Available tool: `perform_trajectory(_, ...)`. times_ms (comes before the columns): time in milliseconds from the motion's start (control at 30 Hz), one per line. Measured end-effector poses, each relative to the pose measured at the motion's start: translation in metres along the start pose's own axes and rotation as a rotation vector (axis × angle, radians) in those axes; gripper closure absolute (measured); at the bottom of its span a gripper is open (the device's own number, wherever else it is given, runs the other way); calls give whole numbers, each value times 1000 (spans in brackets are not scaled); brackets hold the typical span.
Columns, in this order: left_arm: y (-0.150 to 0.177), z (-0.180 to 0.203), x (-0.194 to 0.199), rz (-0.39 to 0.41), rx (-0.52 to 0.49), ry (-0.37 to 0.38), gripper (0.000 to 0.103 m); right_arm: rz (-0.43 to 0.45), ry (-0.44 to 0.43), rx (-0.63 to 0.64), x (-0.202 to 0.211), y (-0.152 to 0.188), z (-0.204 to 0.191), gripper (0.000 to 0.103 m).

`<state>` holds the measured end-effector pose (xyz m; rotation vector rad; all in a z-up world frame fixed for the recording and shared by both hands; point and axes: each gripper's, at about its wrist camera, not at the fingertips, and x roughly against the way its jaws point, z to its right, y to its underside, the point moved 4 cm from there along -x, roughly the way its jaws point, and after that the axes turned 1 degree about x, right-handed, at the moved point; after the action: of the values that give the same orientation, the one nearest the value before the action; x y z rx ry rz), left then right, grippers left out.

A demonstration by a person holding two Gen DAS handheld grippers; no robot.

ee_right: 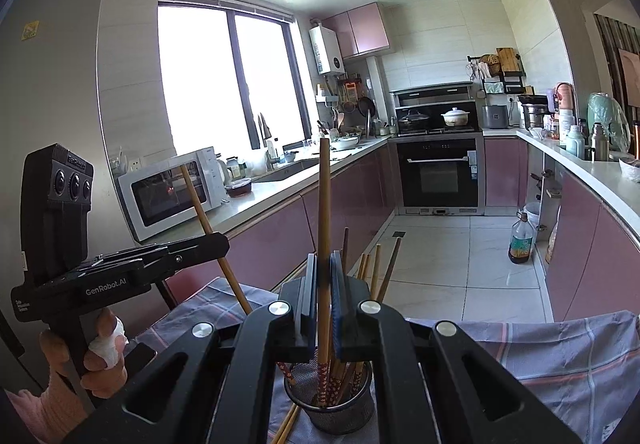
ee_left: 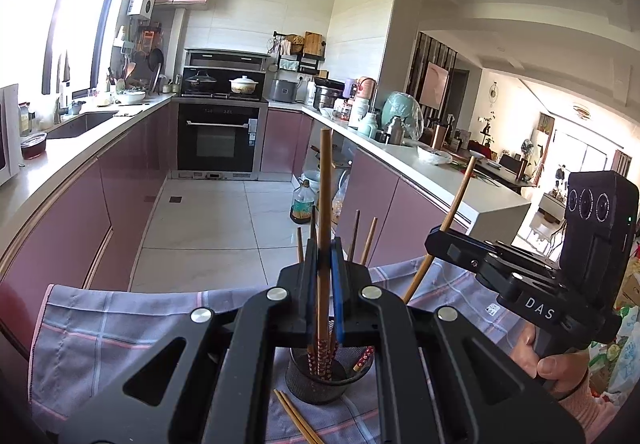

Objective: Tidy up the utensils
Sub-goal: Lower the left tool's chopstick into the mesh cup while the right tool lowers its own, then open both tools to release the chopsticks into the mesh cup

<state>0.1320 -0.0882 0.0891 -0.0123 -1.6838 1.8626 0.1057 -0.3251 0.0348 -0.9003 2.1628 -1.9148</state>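
Note:
My left gripper [ee_left: 325, 248] is shut on a wooden chopstick [ee_left: 324, 183] that stands nearly upright. Its red-patterned lower end reaches the mouth of a black mesh holder [ee_left: 320, 384]. Several other chopsticks [ee_left: 354, 232] stand in that holder. To the right, my right gripper [ee_left: 435, 238] is shut on a second, slanted chopstick [ee_left: 456, 203]. In the right wrist view the right gripper [ee_right: 324, 268] clamps its chopstick [ee_right: 324, 195] above the mesh holder [ee_right: 332, 408], and the left gripper [ee_right: 220, 242] grips the other stick [ee_right: 200, 203] at the left.
The holder sits on a grey plaid cloth [ee_left: 120, 324]. Two loose chopsticks [ee_left: 296, 420] lie on the cloth beside it. Pink kitchen cabinets [ee_left: 128, 183] line both sides, with tiled floor [ee_left: 208, 215] between. An oil bottle [ee_right: 520, 240] stands on the floor.

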Motion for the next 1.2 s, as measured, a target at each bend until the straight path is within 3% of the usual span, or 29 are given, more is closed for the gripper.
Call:
perform_trajectory(333, 21, 2, -41, -145, -57, -13, 96, -101, -2, -11, -22, 20, 0, 98)
perform_trajectory(833, 36, -14, -80, -273, -75, -6, 96, -241, 21, -42, -53, 39, 6, 97)
perform_trajectory(1000, 35, -22, -93, -282, -50, 0, 96, -235, 44, -60, -55, 38, 11, 96)
perform_trajectory(1067, 35, -27, -96, -280, -31, 2, 93, -227, 48, -72, -55, 37, 13, 89)
perform_trajectory(1200, 40, -32, -99, -276, 0, -3, 86, -203, 68, -78, -51, 35, 15, 84)
